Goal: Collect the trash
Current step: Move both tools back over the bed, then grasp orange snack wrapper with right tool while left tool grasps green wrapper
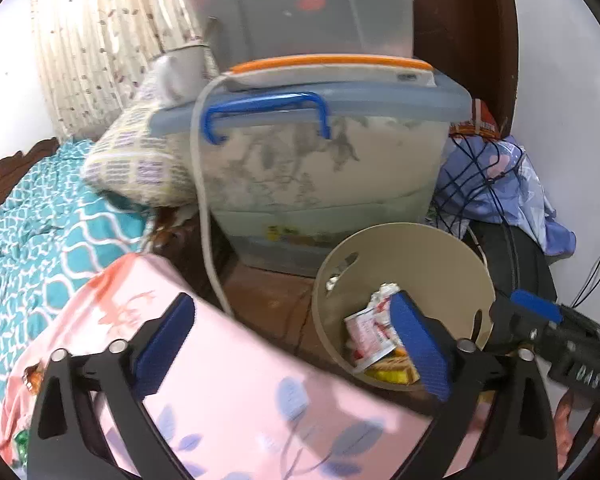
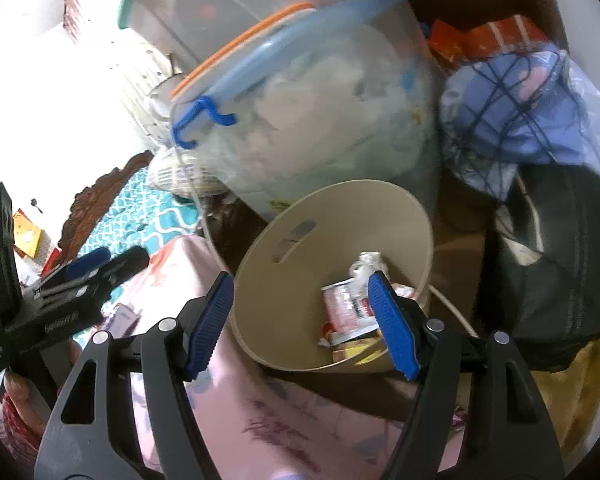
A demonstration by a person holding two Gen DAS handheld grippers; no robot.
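A beige round bin (image 1: 420, 252) stands on the floor beside the bed and also shows in the right wrist view (image 2: 380, 208). It holds crumpled red-and-white wrappers (image 1: 368, 328) (image 2: 344, 304) and a yellow packet (image 1: 392, 372) (image 2: 356, 350). My left gripper (image 1: 292, 344) is open and empty, over the pink cloth at the bin's left. My right gripper (image 2: 300, 324) is open and empty, above the bin's near rim. The right gripper's tip shows at the right in the left wrist view (image 1: 536, 308).
A clear storage box with a blue handle (image 1: 324, 152) (image 2: 300, 120) stands behind the bin, another box on top. A pink floral cloth (image 1: 236, 392) and teal bedspread (image 1: 40, 240) lie left. A net bag of blue cloth (image 1: 496, 184) and a black bag (image 2: 560, 264) sit right.
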